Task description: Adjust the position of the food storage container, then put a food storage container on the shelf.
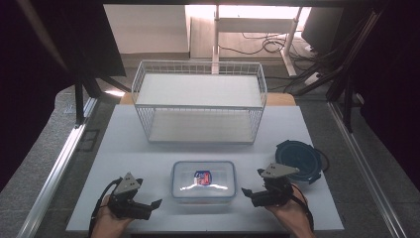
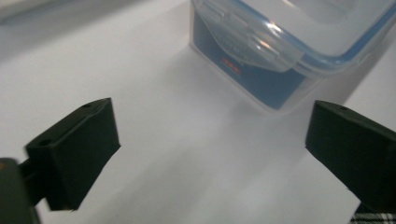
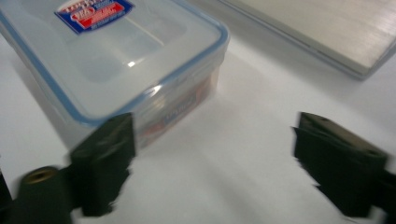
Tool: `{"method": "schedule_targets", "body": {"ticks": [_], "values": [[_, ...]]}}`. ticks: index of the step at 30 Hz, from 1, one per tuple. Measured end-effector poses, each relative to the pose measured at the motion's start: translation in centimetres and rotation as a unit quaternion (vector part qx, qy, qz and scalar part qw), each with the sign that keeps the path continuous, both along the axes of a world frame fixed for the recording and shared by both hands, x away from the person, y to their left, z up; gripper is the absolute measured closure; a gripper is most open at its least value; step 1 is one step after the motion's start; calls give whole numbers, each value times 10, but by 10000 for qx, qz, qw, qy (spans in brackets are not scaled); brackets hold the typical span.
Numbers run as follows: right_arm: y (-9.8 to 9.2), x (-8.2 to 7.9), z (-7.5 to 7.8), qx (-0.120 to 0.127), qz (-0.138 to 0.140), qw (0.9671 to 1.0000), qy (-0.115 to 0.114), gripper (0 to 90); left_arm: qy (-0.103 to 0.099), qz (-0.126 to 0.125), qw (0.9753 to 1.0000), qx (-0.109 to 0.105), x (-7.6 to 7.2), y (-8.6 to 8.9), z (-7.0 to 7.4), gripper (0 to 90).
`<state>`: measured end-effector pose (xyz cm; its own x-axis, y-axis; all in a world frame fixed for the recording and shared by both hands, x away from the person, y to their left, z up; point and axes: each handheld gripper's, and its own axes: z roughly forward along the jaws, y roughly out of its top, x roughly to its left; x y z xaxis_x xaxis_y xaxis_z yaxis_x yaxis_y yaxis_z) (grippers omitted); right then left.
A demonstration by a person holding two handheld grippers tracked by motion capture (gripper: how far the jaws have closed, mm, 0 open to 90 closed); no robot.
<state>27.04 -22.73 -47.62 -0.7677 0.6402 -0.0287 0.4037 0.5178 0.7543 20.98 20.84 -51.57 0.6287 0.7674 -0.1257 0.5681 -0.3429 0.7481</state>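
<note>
Two spread grippers flank a lidded clear plastic container (image 1: 203,180) on the white table (image 1: 129,148)

The container lies flat at the near middle of the table, between the left gripper (image 1: 148,206) and the right gripper (image 1: 250,194), touching neither — both sets of jaws stand wide apart with nothing between them. It looks like stiff, thin-walled plastic, probably light, and smooth enough to slip; the blue-sealed lid with its side latches seems to sit closed. The short ends, or the lid rim where the wall is stiffest, look like the safest places to take hold, one gripper per end. The table top is plain, matte and level. Behind the container stands a white wire basket (image 1: 198,101), and a dark round lid (image 1: 298,159) lies to the right — there is free room on both sides
</note>
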Motion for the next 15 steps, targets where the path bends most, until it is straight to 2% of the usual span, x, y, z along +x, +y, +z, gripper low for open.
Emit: {"method": "schedule_targets", "body": {"ticks": [1,6,9,13,15], "values": [[-1,-4,-5,-69,17,10000,60,44,21,-22,10000,-36,-1,1,-2,1],[-2,-9,-11,-11,137,9997,191,10,-84,24,10000,23,-4,3,-6,2],[-2,-10,-8,118,136,9997,182,5,-88,103,9998,-116,-3,4,-5,15],[-2,-9,-7,157,112,9997,149,3,-142,31,9998,-167,0,5,-7,7],[-2,-8,-7,182,105,9997,156,3,-131,-60,9994,-326,4,6,-10,5]]}}
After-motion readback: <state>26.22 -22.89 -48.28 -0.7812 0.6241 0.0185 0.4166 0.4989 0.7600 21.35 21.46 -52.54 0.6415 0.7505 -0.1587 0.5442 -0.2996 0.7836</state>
